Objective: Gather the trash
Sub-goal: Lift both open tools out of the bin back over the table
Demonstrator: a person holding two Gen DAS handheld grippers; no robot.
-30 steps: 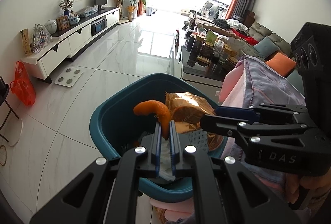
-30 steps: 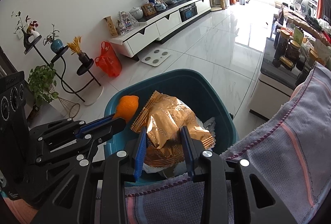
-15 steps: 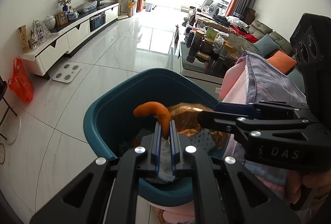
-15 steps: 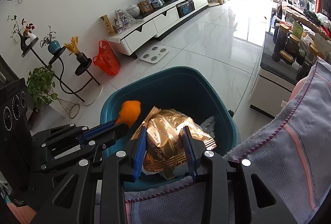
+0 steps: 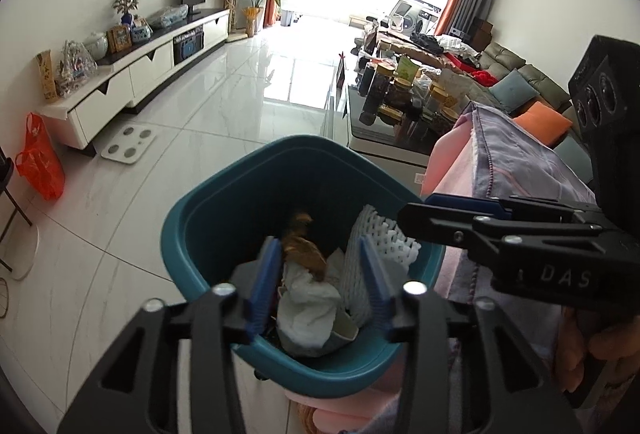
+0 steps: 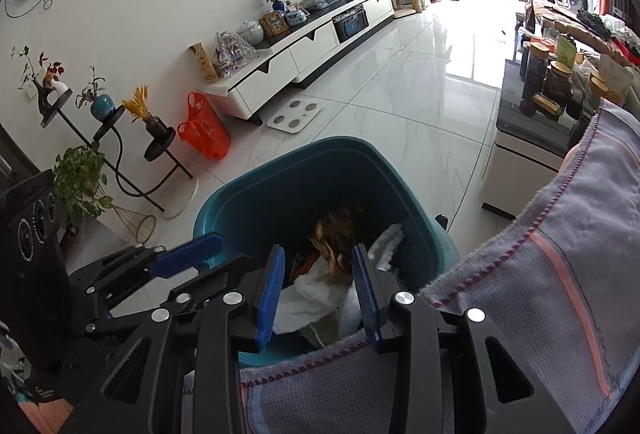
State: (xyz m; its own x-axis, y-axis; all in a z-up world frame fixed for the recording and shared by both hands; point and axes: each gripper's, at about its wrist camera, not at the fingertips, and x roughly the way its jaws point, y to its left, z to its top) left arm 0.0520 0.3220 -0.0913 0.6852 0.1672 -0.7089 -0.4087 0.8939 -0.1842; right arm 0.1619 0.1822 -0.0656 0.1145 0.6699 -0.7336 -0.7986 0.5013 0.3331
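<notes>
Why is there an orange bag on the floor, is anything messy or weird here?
The orange plastic bag slumps on the floor beside the white TV cabinet instead of being put away. A white bathroom scale also lies out on the tiles. The trash sits inside the teal bin; nothing has spilled around it.

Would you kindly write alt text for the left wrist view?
The left gripper hangs over a teal bin, its blue fingers opening with nothing gripped. Crumpled white paper, a gold wrapper and white foam netting lie inside; the right gripper reaches in alongside.
</notes>
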